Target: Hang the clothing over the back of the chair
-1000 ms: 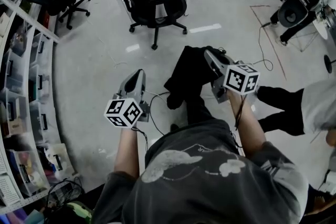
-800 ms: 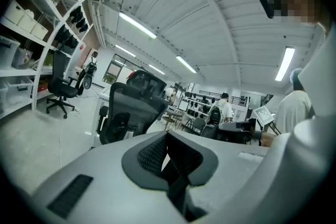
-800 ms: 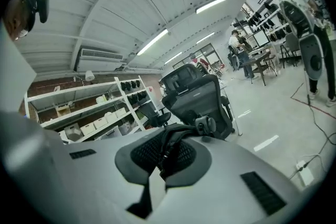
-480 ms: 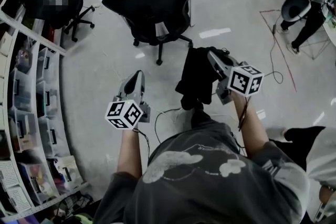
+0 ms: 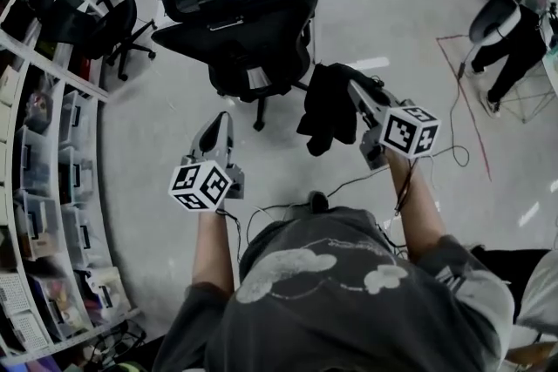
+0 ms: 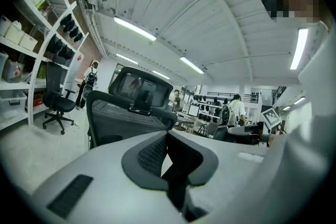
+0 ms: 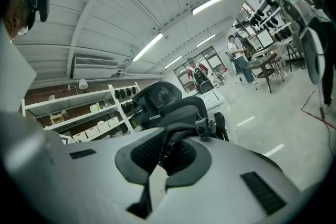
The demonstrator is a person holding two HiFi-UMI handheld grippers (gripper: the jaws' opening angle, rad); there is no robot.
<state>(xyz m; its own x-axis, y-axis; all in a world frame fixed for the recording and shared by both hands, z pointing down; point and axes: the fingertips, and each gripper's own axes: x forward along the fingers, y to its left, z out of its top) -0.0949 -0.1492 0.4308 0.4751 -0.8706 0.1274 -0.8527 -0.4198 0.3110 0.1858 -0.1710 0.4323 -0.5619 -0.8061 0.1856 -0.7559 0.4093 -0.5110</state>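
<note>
Well, bare floor (image 5: 148, 135) lies open between my fingers and the chair (image 5: 248, 39) just ahead, with shelving (image 5: 44, 152) well off to their left. The right gripper (image 5: 353, 88) is clamped on the black clothing (image 5: 324, 113) — it hangs free below the fingers, beside the chair's right edge. The left gripper (image 5: 224, 118) is closed on nothing. Both forearms reach forward, roughly level.

Indoor, bright, even. Light from ceiling strip lamps (image 6: 135, 29), blown white in both gripper views. Pale floor (image 5: 166, 126) carries short lamp reflections; shadows soft, weak. Black clothing (image 5: 330, 104) shows almost no detail. Strong fisheye bend, dark vignette at gripper-view edges. Near bodies of left gripper (image 6: 167, 136) and right gripper (image 7: 167, 147) soft, out of focus.
</note>
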